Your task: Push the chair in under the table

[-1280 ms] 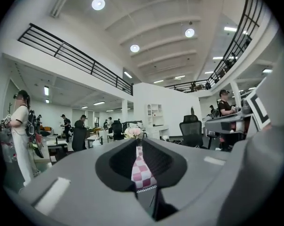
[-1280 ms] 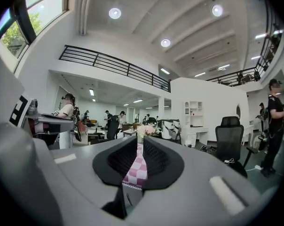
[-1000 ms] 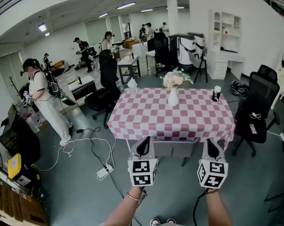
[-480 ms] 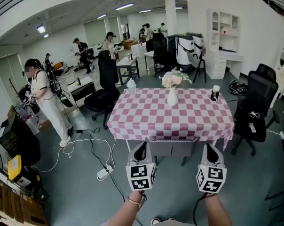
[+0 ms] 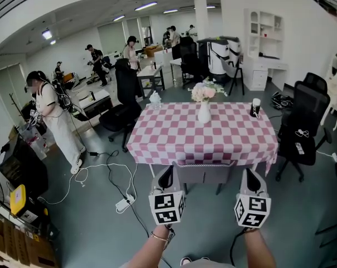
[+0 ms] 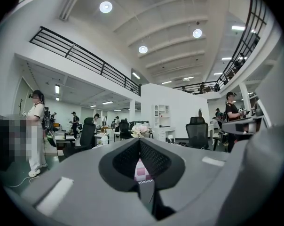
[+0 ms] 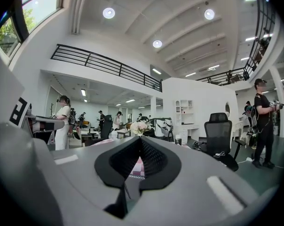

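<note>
Grey chair [image 5: 205, 175] under pink-chk table [image 5: 177, 137]

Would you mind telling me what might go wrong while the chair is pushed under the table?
The chair sits right at the hanging tablecloth edge; it may snag and drag the cloth. A knock might tip the vase or cup.

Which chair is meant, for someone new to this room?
Find the table with the pink-and-white checked cloth mid-room. A grey chair stands at its near edge, backrest below the cloth's hem. The office chairs either side are black.
</note>
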`<state>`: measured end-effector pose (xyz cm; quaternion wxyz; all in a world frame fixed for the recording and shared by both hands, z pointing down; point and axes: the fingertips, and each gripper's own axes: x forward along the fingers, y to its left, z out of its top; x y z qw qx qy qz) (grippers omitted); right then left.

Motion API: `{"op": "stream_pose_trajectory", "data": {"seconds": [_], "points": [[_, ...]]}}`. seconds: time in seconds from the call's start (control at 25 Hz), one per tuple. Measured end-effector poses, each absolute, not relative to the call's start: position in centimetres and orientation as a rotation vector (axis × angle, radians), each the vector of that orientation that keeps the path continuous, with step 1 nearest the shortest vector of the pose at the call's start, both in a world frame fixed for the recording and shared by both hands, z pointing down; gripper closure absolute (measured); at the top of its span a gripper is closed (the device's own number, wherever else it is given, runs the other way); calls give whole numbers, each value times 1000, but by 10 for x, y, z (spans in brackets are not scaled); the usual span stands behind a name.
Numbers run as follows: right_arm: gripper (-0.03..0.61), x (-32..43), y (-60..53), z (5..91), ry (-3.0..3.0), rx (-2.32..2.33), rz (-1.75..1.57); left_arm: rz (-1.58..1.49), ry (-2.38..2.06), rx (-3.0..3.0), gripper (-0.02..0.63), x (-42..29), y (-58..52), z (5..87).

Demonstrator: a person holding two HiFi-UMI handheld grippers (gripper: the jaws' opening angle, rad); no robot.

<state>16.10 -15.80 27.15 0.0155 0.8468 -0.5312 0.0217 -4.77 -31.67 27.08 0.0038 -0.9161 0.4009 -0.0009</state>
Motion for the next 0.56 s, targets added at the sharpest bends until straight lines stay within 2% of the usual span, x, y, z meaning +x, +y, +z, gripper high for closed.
{"op": "stream_pose_trajectory", "data": {"seconds": [0.56], "points": [[569, 158, -150, 272, -1642, 2642, 32, 11, 1206, -2960, 614, -38, -310, 284]]}}
